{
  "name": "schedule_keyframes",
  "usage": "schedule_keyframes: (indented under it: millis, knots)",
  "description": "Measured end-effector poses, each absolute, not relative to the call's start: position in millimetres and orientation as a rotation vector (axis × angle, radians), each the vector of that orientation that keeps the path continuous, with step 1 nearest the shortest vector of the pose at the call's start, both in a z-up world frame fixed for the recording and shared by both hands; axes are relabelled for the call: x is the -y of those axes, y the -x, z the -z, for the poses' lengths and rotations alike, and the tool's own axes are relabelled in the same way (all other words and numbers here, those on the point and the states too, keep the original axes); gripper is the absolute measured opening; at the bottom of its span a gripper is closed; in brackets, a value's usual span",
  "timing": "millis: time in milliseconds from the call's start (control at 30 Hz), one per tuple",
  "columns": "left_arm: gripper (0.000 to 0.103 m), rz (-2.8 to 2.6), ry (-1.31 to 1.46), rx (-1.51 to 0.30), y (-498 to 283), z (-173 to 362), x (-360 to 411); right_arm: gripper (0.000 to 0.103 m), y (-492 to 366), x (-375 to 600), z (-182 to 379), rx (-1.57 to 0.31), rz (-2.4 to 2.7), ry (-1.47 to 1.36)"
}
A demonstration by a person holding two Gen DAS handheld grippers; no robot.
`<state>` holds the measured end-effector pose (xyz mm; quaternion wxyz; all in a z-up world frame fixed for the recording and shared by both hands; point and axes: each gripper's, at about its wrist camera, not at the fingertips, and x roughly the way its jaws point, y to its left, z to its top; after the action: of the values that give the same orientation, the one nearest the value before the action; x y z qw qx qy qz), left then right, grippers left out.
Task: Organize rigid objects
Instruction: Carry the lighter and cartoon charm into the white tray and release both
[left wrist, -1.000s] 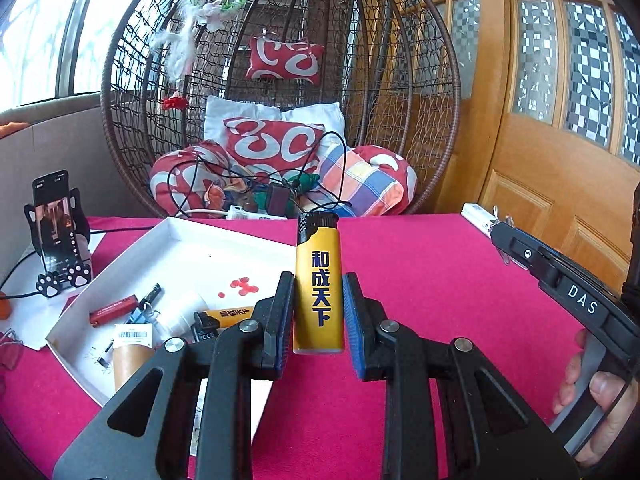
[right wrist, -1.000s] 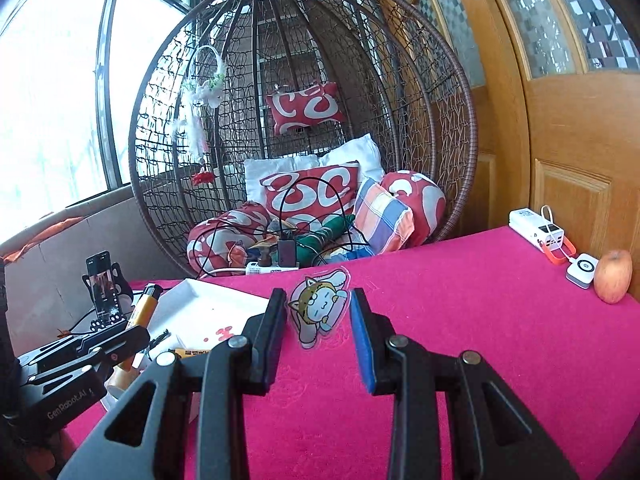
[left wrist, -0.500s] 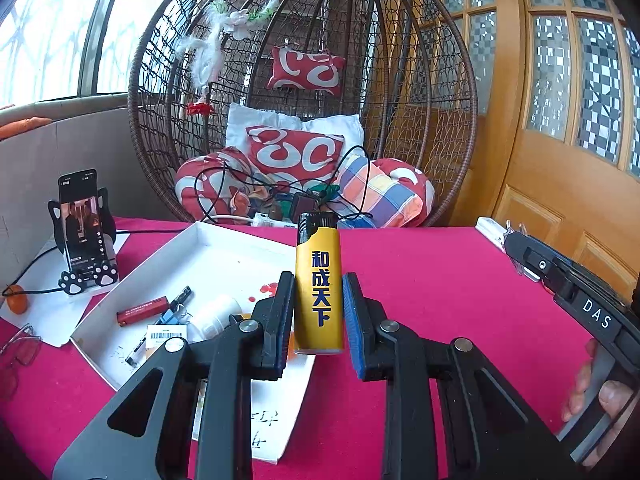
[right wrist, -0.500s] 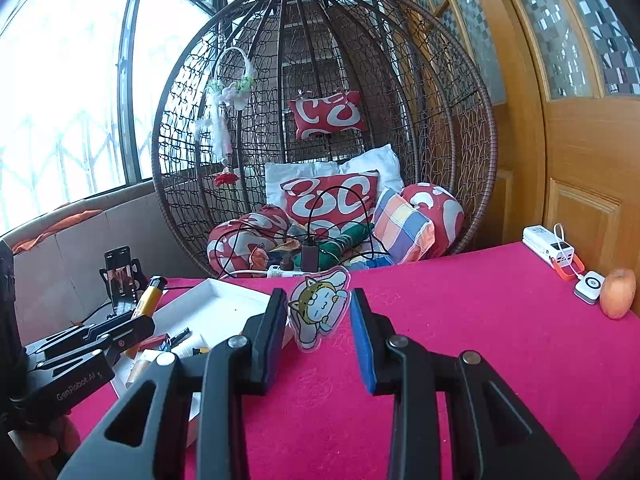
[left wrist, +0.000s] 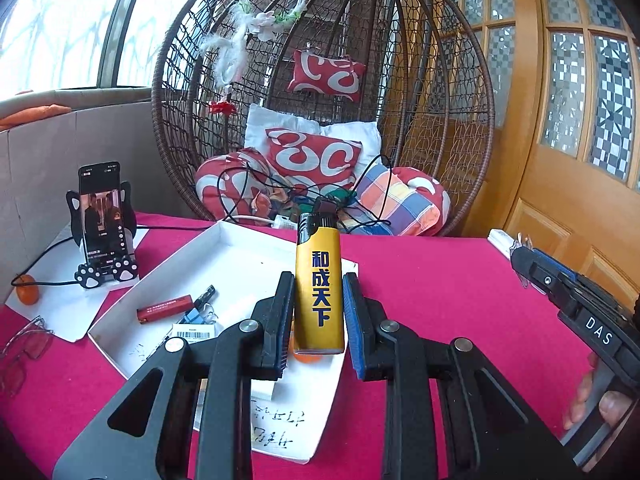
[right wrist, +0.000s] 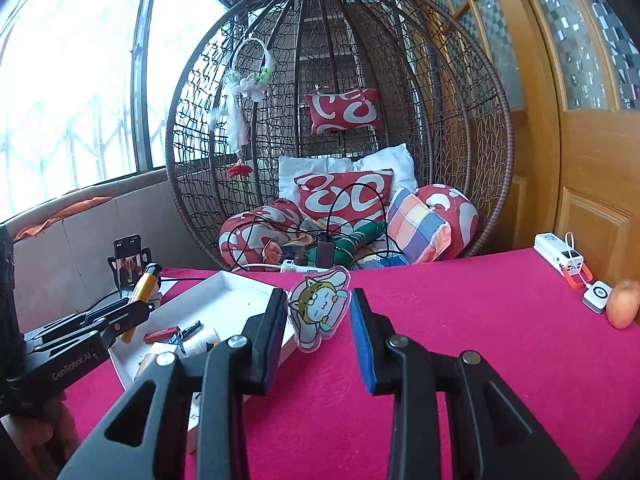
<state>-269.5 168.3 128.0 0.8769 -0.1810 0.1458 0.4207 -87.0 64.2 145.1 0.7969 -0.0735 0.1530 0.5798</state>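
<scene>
Inside, white tray (left wrist: 224,240), red lighter (left wrist: 164,308)

I'm in a home's sunroom: a wicker egg chair (right wrist: 340,120) piled with red cushions (right wrist: 344,196) sits just behind my magenta-clothed table (right wrist: 460,320), big windows (right wrist: 72,92) left of the chair, a panelled wooden door (right wrist: 592,160) to its right

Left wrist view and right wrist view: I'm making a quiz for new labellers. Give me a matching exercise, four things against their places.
1 yellow lighter
2 cartoon acrylic charm
3 red lighter
4 apple

a in the white tray
b between the left gripper's fingers
c on the tablecloth's far right
d between the right gripper's fingers

Pairs: 1-b, 2-d, 3-a, 4-c
</scene>
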Motion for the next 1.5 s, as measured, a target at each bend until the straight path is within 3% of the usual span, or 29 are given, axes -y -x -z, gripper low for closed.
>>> schedule_keyframes:
  millis: [1100, 1500]
  knots:
    - [0.023, -0.914, 0.48, -0.33, 296, -98, -209, 0.031, 119, -130, -128, -0.345, -1.332, 0.29]
    - [0.023, -0.974, 0.497, -0.405, 288, -92, -278, 0.032, 115, -206, -110, -0.538, -1.401, 0.318]
